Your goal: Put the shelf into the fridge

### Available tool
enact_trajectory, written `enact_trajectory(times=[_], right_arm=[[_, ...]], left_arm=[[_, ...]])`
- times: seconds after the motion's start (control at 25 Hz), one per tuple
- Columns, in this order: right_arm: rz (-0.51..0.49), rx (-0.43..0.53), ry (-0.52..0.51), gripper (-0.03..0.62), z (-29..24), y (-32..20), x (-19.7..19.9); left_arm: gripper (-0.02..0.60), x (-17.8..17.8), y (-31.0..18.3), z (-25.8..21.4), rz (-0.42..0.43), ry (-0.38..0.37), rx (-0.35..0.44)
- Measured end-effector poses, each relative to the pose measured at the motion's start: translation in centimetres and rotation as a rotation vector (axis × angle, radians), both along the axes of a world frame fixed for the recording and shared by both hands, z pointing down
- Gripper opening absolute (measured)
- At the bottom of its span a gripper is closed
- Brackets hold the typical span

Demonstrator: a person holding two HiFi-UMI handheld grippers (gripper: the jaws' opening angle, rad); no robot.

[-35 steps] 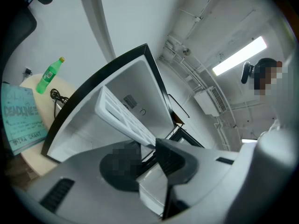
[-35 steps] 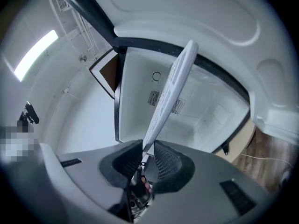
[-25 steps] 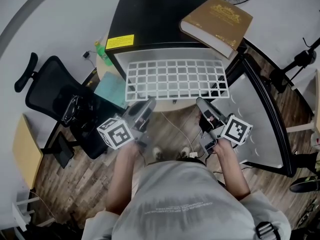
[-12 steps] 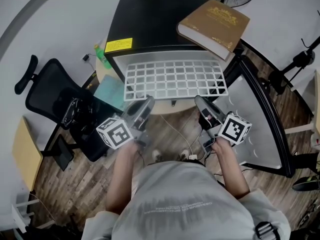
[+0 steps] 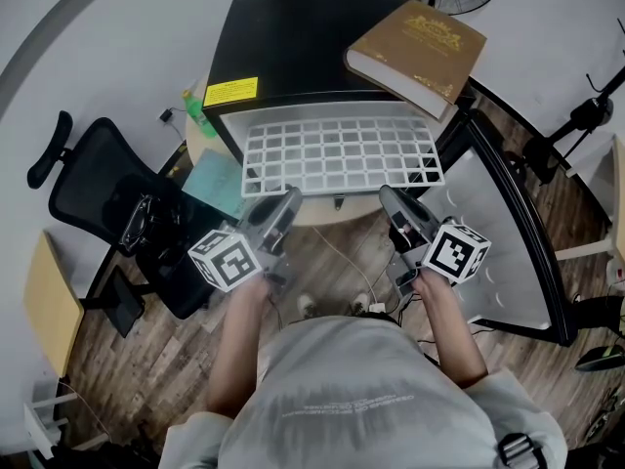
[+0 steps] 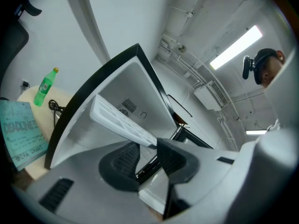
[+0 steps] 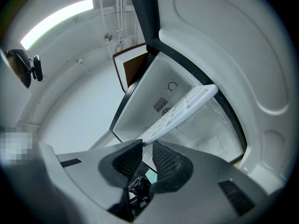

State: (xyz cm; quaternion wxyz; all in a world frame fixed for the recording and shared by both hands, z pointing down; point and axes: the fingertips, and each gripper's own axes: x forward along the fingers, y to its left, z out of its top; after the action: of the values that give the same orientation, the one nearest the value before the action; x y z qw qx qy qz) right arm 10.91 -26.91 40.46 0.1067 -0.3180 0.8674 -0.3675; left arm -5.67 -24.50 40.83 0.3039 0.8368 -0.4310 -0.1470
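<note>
The white grid shelf sticks out level from the open black mini fridge. My left gripper is at the shelf's front left corner. In the left gripper view its jaws stand open and have just been opening. The shelf's corner lies between the tips, against one pad only. My right gripper is at the front right corner. In the right gripper view its narrow jaws are shut on the shelf's edge. Both views look into the white fridge interior.
The fridge door hangs open to the right. A thick brown book lies on the fridge top. To the left, a round table holds a green bottle and a teal paper, with a black office chair beside it.
The shelf sits slightly deeper in the fridge than a second ago. Both grippers have stayed at its front edge and hardly moved.
</note>
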Motion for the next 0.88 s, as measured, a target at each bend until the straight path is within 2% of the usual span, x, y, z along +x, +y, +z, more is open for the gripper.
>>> enact_trajectory(times=[0.88], right_arm=[[0.029, -0.017, 0.025, 0.067, 0.6, -2.5, -0.5]], left_arm=[[0.112, -0.5, -2.5, 0.7, 0.026, 0.009, -0.019]])
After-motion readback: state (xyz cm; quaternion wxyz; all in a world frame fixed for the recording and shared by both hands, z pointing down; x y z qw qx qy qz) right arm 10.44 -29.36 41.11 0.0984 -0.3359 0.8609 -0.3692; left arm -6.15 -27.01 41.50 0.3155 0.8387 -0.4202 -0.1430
